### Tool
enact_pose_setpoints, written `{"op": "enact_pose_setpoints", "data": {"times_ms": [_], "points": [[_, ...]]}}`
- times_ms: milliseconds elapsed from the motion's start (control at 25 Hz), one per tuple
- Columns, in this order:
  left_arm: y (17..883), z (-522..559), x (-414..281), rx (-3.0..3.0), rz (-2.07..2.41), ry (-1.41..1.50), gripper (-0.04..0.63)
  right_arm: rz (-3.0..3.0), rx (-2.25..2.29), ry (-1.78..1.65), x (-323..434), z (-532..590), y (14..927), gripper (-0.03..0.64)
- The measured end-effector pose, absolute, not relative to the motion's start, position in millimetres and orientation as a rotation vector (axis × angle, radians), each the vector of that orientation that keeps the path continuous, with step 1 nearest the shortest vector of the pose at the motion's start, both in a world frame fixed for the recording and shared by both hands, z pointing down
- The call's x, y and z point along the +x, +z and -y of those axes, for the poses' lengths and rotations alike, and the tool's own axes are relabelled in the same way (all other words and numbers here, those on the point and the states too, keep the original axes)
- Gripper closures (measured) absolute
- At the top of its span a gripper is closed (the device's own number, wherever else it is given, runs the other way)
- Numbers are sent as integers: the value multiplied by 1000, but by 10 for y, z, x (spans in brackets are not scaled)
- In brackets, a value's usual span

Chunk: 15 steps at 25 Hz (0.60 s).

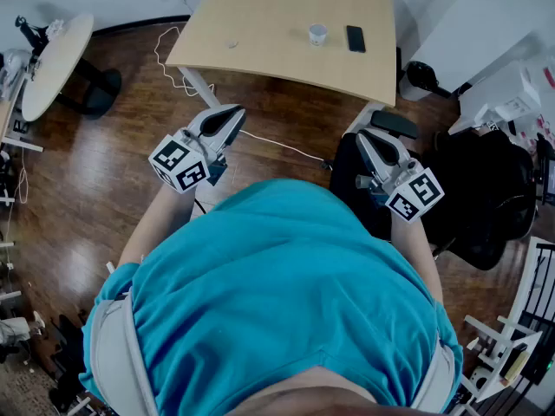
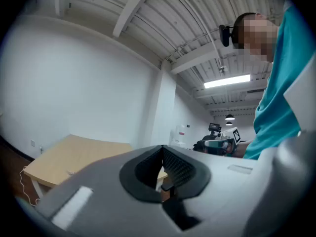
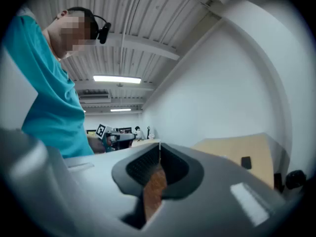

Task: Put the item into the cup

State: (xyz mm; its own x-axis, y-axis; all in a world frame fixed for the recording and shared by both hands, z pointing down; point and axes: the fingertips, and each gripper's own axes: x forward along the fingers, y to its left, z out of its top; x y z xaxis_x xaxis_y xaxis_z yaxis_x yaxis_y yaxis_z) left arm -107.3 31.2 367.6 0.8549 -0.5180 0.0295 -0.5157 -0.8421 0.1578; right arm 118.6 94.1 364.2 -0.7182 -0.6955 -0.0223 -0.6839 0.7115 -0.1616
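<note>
- Cup [image 1: 318, 34] stood upright on the tan table [image 1: 260, 16], toward 12 o'clock in the head view, on the table's right half.
- Small pale item [image 1: 232, 45] lay on the tabletop at 9 o'clock of the cup, well apart from it; too small to tell what it was.
- Dark phone [image 1: 355, 38] lay flat at 3 o'clock of the cup, just beside it, not touching.
- Left gripper [image 1: 234, 113] was at 11 o'clock of the person's teal shirt [image 1: 277, 293], over the wood floor [image 1: 95, 198], short of the table's near edge. Its own view showed the jaws closed pad to pad, with nothing between them.
- Right gripper [image 1: 362, 137] was at 1 o'clock of the shirt, over a black chair [image 1: 486, 198], also short of the table. Jaws were together at the tips and empty; only floor showed through the slot behind them.
- Both grippers were well apart from the cup and the item.
- White cable [image 1: 165, 59] trailed on the floor at the table's 9 o'clock side.
</note>
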Motion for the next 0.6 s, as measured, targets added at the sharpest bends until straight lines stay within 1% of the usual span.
{"op": "enact_pose_setpoints", "data": {"times_ms": [120,240,440,600], "points": [[3658,-60,-933,2854,830,-26,591,-2862,-1183,-170,1326,-731,3600,609],[3623,180,-950,2860,847,-20,591,-2872,-1198,-157,1328,-478,3574,604],[3788,840,-1254,2873,864,17,591,-2861,-1197,-171,1084,122,3567,595],[4251,1598,-1528,2913,866,112,589,-2825,-1243,-154,834,823,3633,595]]}}
